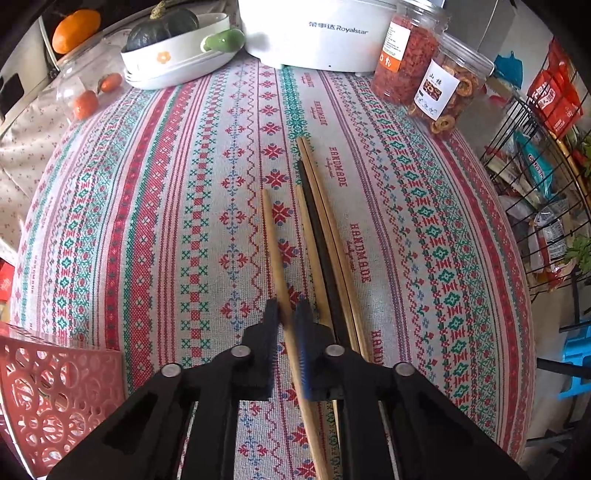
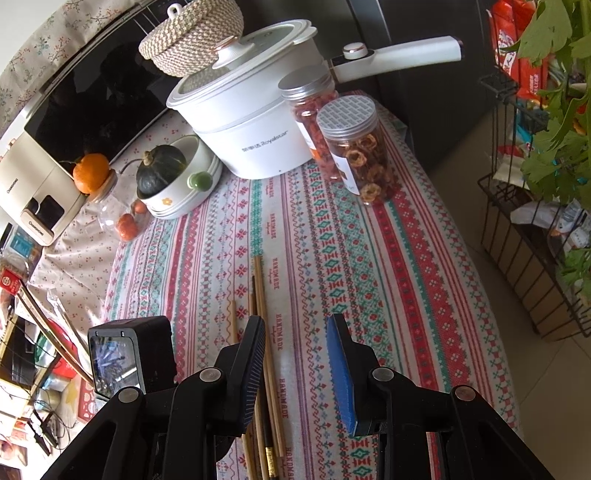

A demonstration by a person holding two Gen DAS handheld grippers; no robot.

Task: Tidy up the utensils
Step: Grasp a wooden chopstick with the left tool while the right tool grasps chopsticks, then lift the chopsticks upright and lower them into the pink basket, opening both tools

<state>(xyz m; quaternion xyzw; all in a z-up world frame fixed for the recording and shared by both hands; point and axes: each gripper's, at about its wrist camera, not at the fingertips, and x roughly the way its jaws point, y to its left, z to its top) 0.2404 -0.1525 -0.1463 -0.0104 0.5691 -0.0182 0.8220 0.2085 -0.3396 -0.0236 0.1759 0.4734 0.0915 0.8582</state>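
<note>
Seemingly early on, the left claw [image 1: 287,314] grips one chopstick [image 1: 276,254], the rest [image 1: 325,236] lie just right of it, and the right claw [image 2: 296,330] gapes empty.

"Royalstar" on the white pot [image 1: 314,33]; "HANDMADE" on the tablecloth [image 1: 338,166].

Your tabletop [image 1: 147,221] wears a striped, cross-stitch-patterned cloth. On it near you lie the chopsticks [image 1: 325,236] in a loose row: wooden ones and one black. At the far edge stand a white electric pot [image 2: 251,125], two clear jars [image 2: 358,147], stacked white dishes [image 1: 177,62], and a red perforated basket [image 1: 55,387] beside you.
</note>
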